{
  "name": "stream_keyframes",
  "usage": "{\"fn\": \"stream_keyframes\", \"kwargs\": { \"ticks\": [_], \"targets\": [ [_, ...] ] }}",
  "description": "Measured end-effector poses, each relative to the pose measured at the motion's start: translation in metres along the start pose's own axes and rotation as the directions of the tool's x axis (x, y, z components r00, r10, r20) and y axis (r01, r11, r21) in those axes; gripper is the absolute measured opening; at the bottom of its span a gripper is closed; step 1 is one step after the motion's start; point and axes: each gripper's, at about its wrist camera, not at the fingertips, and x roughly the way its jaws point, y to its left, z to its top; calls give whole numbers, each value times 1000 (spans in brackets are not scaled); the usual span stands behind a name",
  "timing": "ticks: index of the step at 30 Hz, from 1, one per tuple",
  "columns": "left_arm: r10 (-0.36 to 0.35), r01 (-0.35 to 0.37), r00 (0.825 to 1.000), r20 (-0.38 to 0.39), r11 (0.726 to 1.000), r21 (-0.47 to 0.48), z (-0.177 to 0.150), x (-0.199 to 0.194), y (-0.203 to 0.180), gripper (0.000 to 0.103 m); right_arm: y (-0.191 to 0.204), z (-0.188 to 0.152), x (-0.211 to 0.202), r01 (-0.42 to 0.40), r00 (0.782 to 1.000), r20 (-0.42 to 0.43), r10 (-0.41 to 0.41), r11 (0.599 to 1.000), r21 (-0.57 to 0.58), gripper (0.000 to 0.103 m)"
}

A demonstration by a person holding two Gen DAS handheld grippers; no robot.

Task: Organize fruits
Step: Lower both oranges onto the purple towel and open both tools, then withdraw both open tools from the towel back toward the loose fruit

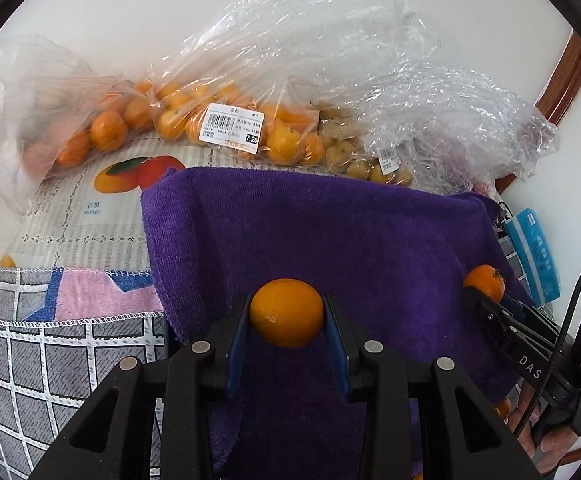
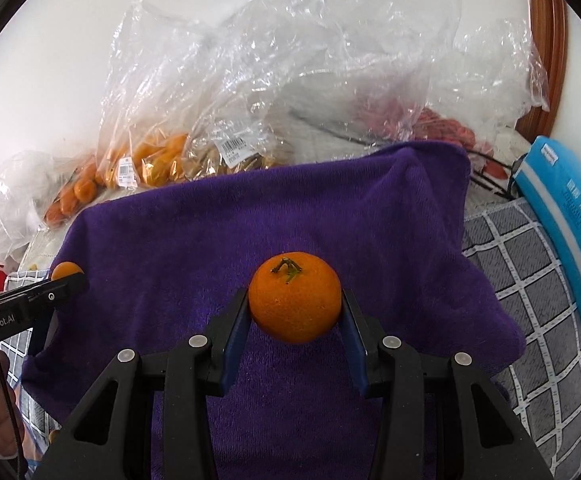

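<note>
Left gripper [image 1: 286, 314] clamps a kumquat [image 1: 286, 312], right gripper [image 2: 294, 304] a mandarin [image 2: 294, 296] (stem up); lower gently onto the purple towel [image 2: 250, 220].

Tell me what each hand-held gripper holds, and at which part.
The left hand-held gripper holds a smooth orange fruit by its two sides. The right hand-held gripper holds a stemmed tangerine by its sides, stem up.

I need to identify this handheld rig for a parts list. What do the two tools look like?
Both tools match. The left tool and right tool have black angular plastic frames with triangular cut-outs, silver round fasteners and blue finger pads. White lettering runs along the sides, partly hidden. A black cable trails from the right one. No sleeve is visible.
</note>
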Motion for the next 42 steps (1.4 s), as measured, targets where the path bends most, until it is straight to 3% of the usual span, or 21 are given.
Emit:
{"fn": "stream_keyframes", "kwargs": {
  "ticks": [6,12,19,22,26,28,31,35,40,42],
  "targets": [
    [-1,1,999,-33,1000,-8,-1,5,2,34,1,-3,4,-2,1000,-19,2,1000,4,45],
    [-33,33,999,-8,999,-8,-5,-20,-3,49,3,-2,-15,4,1000,-5,-4,1000,6,51],
    [1,-2,997,72,1000,18,-18,-79,-15,50,15,-4,-72,10,998,66,-11,1000,16,74],
    [57,-60,991,119,998,26,-30,-104,-19,50,24,-8,-97,62,994,90,-62,998,-6,82],
    [51,-53,989,140,999,6,-48,-134,-16,50,33,-22,-130,120,987,107,-117,993,-16,85],
    [49,-50,987,152,999,4,-58,-146,-14,50,33,-30,-141,132,985,114,-131,991,-7,91],
    [57,-56,988,143,998,-7,-71,-158,-14,50,30,-40,-156,164,980,114,-165,986,19,92],
    [39,-36,987,156,999,-25,-87,-174,-14,50,20,-53,-178,132,983,123,-138,990,59,92],
    [7,-1,985,172,999,-34,-104,-189,-16,50,24,-67,-193,209,967,147,-207,978,5,92],
    [-2,8,984,179,999,-35,-110,-192,-17,50,23,-74,-196,197,971,136,-195,980,-5,91]
  ]
}}
